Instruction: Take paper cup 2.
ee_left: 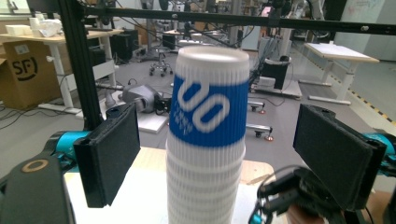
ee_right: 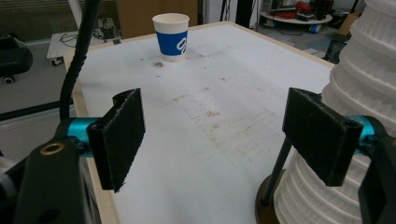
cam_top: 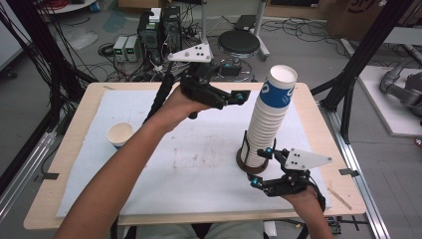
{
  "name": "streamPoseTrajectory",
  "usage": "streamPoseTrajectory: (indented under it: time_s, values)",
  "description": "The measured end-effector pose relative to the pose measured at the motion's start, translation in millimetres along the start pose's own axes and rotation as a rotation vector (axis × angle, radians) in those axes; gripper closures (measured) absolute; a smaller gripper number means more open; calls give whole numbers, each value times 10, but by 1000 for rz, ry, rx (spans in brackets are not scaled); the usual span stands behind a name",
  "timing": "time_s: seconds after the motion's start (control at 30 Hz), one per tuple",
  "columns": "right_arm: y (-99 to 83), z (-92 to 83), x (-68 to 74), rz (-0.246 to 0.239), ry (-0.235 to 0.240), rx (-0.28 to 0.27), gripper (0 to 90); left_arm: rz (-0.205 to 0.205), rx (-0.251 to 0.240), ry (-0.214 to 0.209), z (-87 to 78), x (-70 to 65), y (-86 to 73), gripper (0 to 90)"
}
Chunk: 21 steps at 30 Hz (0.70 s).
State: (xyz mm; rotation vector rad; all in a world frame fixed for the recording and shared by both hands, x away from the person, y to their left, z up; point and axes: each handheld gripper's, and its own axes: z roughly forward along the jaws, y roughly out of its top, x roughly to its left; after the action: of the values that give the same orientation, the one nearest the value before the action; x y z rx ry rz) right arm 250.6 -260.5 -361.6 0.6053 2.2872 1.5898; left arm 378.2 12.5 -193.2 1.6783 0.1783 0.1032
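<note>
Holding my left gripper (cam_top: 242,97) raised, level with the top of the cup stack (cam_top: 268,117), I see its jaws spread and empty, the stack's blue-banded top cup (ee_left: 208,105) ahead between them. My right gripper (cam_top: 262,168) sits near the stack's base, right side of the table (cam_top: 74,149), jaws spread, gripping nothing. One single cup (cam_top: 119,134) stands far left.
</note>
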Motion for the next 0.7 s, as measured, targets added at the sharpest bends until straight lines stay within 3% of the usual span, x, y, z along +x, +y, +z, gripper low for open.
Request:
streamPoseTrajectory:
  time_s: [0.2, 0.27, 0.47, 0.7]
  values:
    - [5, 10, 9, -3, 6, 1, 216, 2, 20, -5, 247, -13, 104, 146]
    - [4, 12, 12, -4, 6, 1, 216, -16, 6, -9, 316, -18, 109, 146]
    - [3, 0, 16, -5, 2, -1, 216, -44, 32, 7, 492, 8, 136, 146]
    - [5, 2, 22, -2, 6, 1, 215, -35, 63, 0, 648, -6, 206, 147]
